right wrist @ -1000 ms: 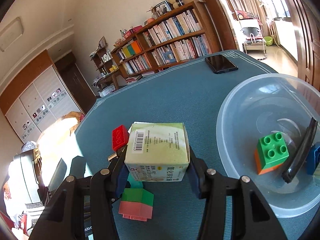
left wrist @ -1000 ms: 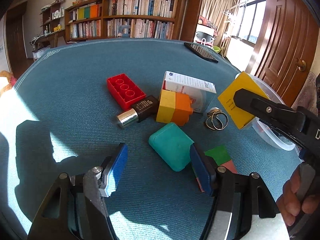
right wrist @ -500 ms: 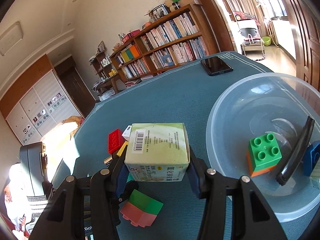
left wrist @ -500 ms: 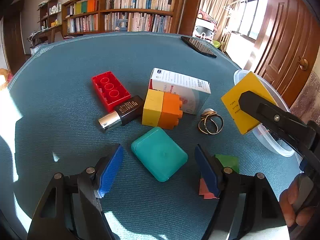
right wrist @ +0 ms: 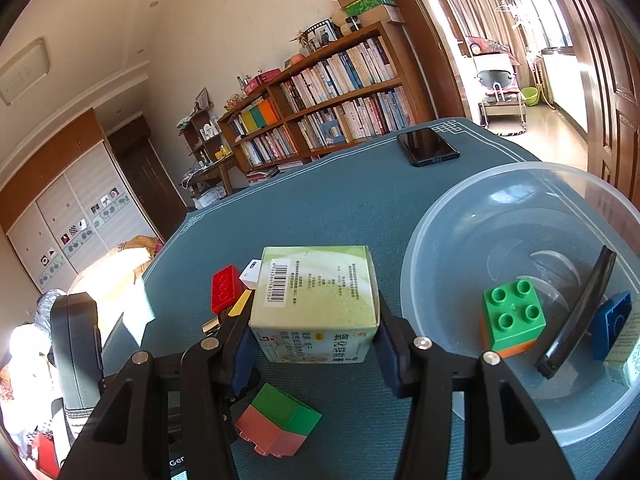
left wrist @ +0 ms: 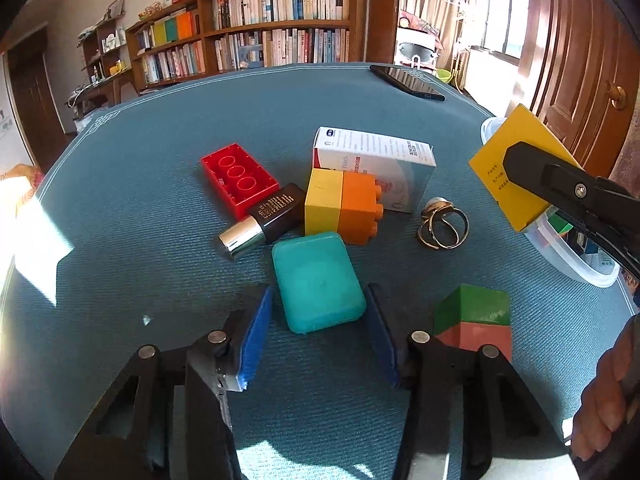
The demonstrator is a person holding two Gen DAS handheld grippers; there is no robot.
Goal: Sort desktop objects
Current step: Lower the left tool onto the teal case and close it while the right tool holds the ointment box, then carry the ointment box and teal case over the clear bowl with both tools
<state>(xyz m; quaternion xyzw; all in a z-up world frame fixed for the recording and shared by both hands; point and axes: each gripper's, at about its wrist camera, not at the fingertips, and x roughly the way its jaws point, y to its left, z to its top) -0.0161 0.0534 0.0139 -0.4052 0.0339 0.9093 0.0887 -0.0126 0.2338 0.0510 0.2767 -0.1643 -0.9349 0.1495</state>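
While the left fingers (left wrist: 256, 332) were closing, teal case (left wrist: 318, 280) lies between them.

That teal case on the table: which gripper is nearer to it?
Left. The left gripper straddles the teal case; the right gripper, holding a green box, is off beside the bowl.

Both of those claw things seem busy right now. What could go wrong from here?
The left gripper has just been closing around the teal case, which lies skewed between the pads, so it might twist out. The right gripper carries a light carton near the clear bowl; released early, it could land on the rim.
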